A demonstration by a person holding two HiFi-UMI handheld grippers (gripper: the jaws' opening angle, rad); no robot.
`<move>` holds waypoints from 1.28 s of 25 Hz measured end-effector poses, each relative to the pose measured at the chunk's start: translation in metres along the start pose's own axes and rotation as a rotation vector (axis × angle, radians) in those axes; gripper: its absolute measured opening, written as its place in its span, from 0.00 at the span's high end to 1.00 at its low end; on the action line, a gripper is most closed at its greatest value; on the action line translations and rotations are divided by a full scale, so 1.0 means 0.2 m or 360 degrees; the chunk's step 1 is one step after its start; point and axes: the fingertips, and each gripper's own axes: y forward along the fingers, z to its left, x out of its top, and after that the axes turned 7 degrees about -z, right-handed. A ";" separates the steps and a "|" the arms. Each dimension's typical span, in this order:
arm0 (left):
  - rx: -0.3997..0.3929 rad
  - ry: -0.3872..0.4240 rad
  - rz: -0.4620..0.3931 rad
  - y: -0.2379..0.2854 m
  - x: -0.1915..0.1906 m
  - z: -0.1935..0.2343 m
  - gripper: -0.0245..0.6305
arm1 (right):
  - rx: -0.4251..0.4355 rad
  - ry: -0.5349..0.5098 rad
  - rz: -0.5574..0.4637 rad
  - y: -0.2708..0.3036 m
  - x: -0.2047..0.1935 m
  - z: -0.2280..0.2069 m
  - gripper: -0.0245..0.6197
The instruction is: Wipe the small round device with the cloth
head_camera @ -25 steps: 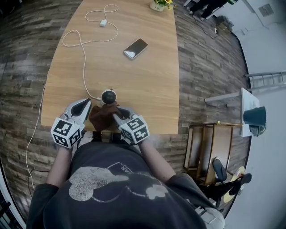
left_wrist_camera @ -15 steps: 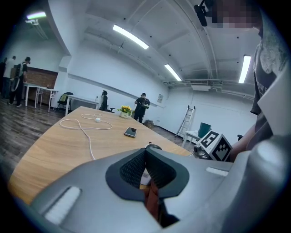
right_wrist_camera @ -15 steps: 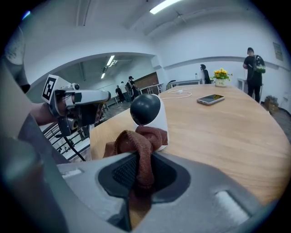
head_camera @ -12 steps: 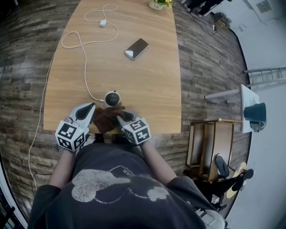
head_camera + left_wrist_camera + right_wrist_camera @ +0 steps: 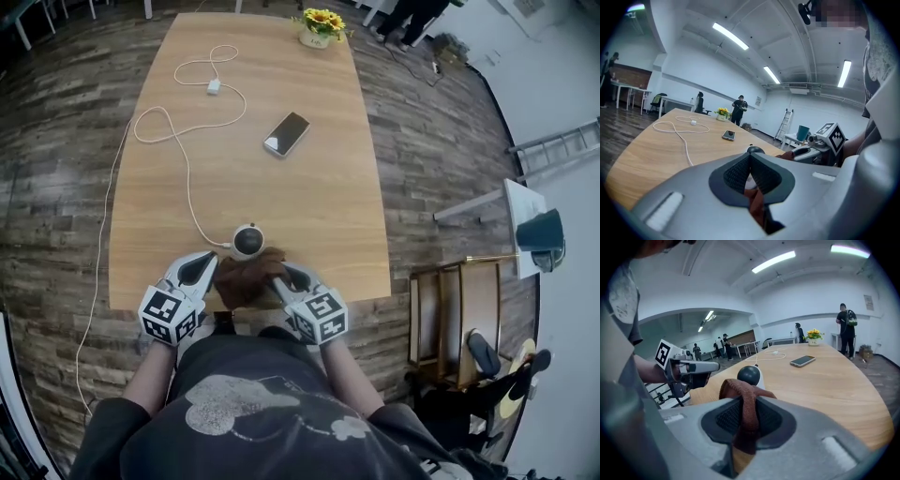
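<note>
The small round device (image 5: 248, 241), white with a dark dome, stands near the table's front edge with a white cable (image 5: 178, 150) plugged into it. It also shows in the left gripper view as a dark-domed device (image 5: 755, 150) and in the right gripper view as the same device (image 5: 749, 375). A brown cloth (image 5: 246, 279) is bunched just in front of it, stretched between both grippers. My left gripper (image 5: 208, 269) is shut on the cloth's left end (image 5: 754, 199). My right gripper (image 5: 279, 277) is shut on a fold of cloth (image 5: 743, 404).
A phone (image 5: 286, 133) lies mid-table, a charger plug (image 5: 214, 86) and looped cable further back, and a flower pot (image 5: 319, 28) at the far edge. A side table with a teal cup (image 5: 534, 239) and a wooden shelf (image 5: 450, 309) stand to the right. People stand far off.
The head view has tilted so more of the far table shows. Both grippers still hold the cloth just in front of the device; their place relative to it has barely changed.
</note>
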 end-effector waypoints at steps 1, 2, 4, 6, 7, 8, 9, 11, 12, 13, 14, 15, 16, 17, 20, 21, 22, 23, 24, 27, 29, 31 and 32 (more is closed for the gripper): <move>0.0002 0.0024 -0.0010 -0.01 0.01 -0.02 0.93 | 0.0012 0.0026 -0.0028 -0.03 0.00 0.00 0.88; -0.0003 0.0047 -0.0017 -0.02 0.02 -0.06 0.93 | 0.0022 0.0054 -0.0054 -0.07 0.00 0.01 0.88; -0.0002 0.0082 -0.0036 -0.02 0.03 -0.14 0.93 | 0.0043 0.0079 -0.0112 -0.14 0.02 0.01 0.88; 0.0030 0.0097 -0.0069 -0.04 0.05 -0.21 0.93 | 0.0075 0.0064 -0.0179 -0.21 0.07 0.04 0.88; 0.0047 0.0099 -0.0086 -0.06 0.05 -0.25 0.93 | 0.0098 0.0056 -0.0215 -0.25 0.10 0.06 0.88; 0.0057 0.0099 -0.0101 -0.08 0.05 -0.30 0.93 | 0.0126 0.0048 -0.0252 -0.30 0.12 0.08 0.88; 0.0061 0.0101 -0.0110 -0.10 0.04 -0.36 0.93 | 0.0154 0.0037 -0.0285 -0.35 0.14 0.11 0.88; 0.0062 0.0109 -0.0115 -0.16 0.00 -0.49 0.93 | 0.0205 0.0005 -0.0337 -0.47 0.15 0.17 0.88; 0.0067 0.0111 -0.0115 -0.19 -0.03 -0.55 0.93 | 0.0223 -0.0010 -0.0356 -0.54 0.14 0.20 0.88; 0.0077 0.0109 -0.0117 -0.22 -0.06 -0.61 0.93 | 0.0240 -0.0022 -0.0373 -0.60 0.13 0.22 0.88; 0.0092 0.0106 -0.0122 -0.26 -0.08 -0.66 0.93 | 0.0255 -0.0028 -0.0389 -0.66 0.12 0.25 0.88; 0.0109 0.0102 -0.0131 -0.30 -0.10 -0.71 0.93 | 0.0273 -0.0027 -0.0405 -0.72 0.11 0.28 0.88; 0.0125 0.0100 -0.0142 -0.34 -0.12 -0.76 0.93 | 0.0293 -0.0020 -0.0420 -0.77 0.09 0.30 0.88; 0.0141 0.0103 -0.0152 -0.37 -0.14 -0.81 0.93 | 0.0316 -0.0006 -0.0435 -0.83 0.07 0.33 0.88; 0.0187 0.0115 -0.0168 -0.47 -0.19 -0.94 0.93 | 0.0373 0.0017 -0.0458 -0.97 0.00 0.41 0.88; 0.0198 0.0112 -0.0173 -0.50 -0.21 -0.99 0.93 | 0.0380 0.0012 -0.0452 -1.02 -0.04 0.43 0.88; 0.0204 0.0107 -0.0177 -0.53 -0.23 -1.04 0.93 | 0.0383 0.0009 -0.0443 -1.06 -0.07 0.45 0.88; 0.0204 0.0103 -0.0180 -0.56 -0.24 -1.09 0.93 | 0.0385 0.0014 -0.0436 -1.10 -0.11 0.48 0.88; 0.0201 0.0102 -0.0182 -0.59 -0.26 -1.14 0.93 | 0.0389 0.0024 -0.0434 -1.14 -0.14 0.50 0.88; 0.0184 0.0099 -0.0180 -0.65 -0.29 -1.27 0.93 | 0.0394 0.0052 -0.0428 -1.22 -0.22 0.55 0.88; 0.0162 0.0097 -0.0165 -0.67 -0.32 -1.35 0.93 | 0.0391 0.0063 -0.0414 -1.25 -0.27 0.57 0.88; 0.0139 0.0094 -0.0140 -0.70 -0.35 -1.41 0.93 | 0.0391 0.0063 -0.0407 -1.29 -0.32 0.61 0.88; 0.0132 0.0089 -0.0131 -0.71 -0.36 -1.43 0.93 | 0.0391 0.0058 -0.0405 -1.31 -0.33 0.63 0.88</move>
